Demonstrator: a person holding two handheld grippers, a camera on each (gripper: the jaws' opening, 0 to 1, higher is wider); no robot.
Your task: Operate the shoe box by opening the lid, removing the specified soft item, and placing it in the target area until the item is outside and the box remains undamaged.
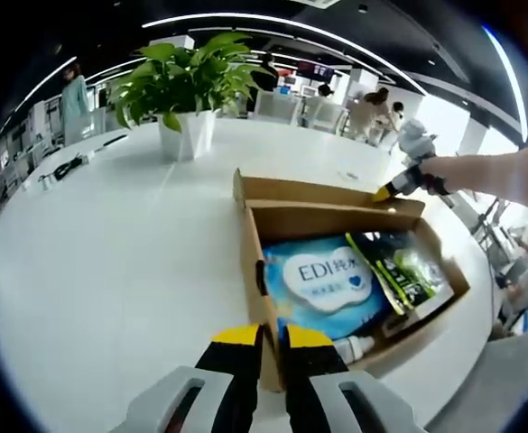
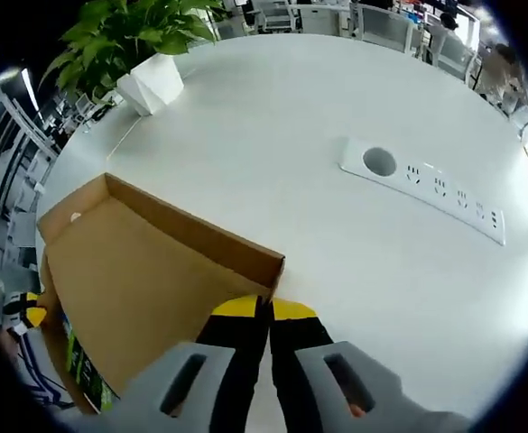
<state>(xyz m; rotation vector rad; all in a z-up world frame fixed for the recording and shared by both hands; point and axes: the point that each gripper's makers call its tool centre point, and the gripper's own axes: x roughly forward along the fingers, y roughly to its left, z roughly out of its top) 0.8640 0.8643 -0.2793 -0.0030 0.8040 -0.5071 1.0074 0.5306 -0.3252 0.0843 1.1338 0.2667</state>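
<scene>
An open brown shoe box (image 1: 253, 236) lies on the white table. Inside it are a soft blue pack (image 1: 322, 284) marked EDI, a green and black pouch (image 1: 401, 271) and a small white tube (image 1: 355, 345). My left gripper (image 1: 273, 336) is shut on the box's near side wall. The lid (image 1: 327, 191) stands folded back at the far side. My right gripper (image 1: 385, 192) pinches its edge there. In the right gripper view, that gripper (image 2: 265, 308) is shut on the rim of the lid (image 2: 137, 280), and the left gripper (image 2: 24, 314) shows at the far left.
A potted green plant (image 1: 187, 81) in a white pot stands beyond the box. A white socket panel (image 2: 426, 185) is set into the table to the right of the lid. People and chairs are far behind. The table edge (image 1: 444, 361) runs close past the box.
</scene>
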